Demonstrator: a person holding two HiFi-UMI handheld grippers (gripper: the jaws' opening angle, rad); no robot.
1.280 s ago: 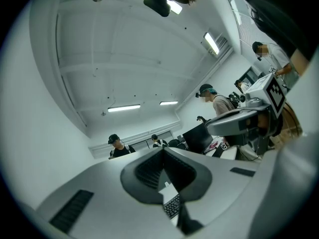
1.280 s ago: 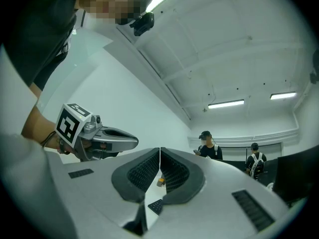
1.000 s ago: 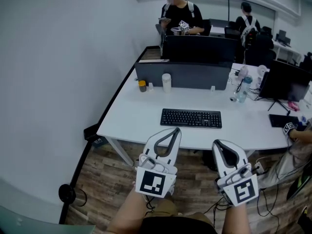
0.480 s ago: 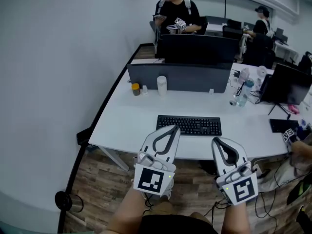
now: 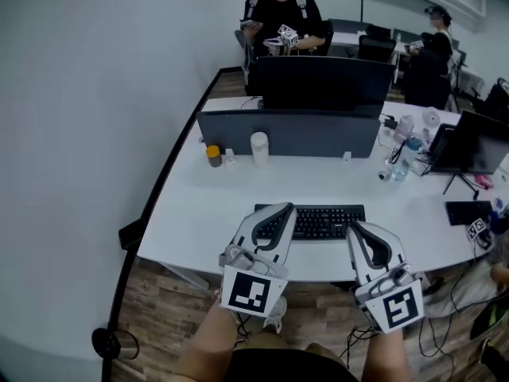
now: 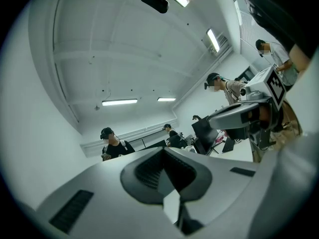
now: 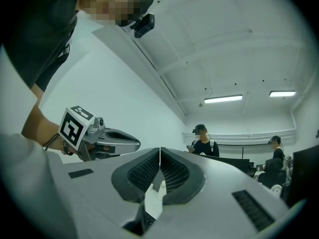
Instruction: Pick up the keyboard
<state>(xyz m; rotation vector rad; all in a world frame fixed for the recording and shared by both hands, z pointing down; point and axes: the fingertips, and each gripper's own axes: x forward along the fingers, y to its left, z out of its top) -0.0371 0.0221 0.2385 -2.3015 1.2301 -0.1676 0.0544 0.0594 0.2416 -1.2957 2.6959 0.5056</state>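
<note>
A black keyboard (image 5: 318, 222) lies flat on the white desk (image 5: 238, 189), near its front edge. In the head view my left gripper (image 5: 285, 208) reaches over the keyboard's left end, jaws shut with nothing between them. My right gripper (image 5: 353, 227) hangs over the keyboard's right end, also shut and empty. Both gripper views point slightly upward at the ceiling and far wall; the left gripper (image 6: 163, 150) and the right gripper (image 7: 159, 150) show pads pressed together. The keyboard is hidden in both gripper views.
A grey divider (image 5: 290, 134) and a dark monitor (image 5: 322, 82) stand behind the keyboard. A white cup (image 5: 259, 149) and a small jar (image 5: 213, 156) sit at the back left. Bottles and a second monitor (image 5: 473, 142) crowd the right. People stand beyond the desk.
Both grippers have moved forward from in front of the desk edge to over the keyboard's two ends. The desk looms closer in the head view. Jaws stayed shut.
</note>
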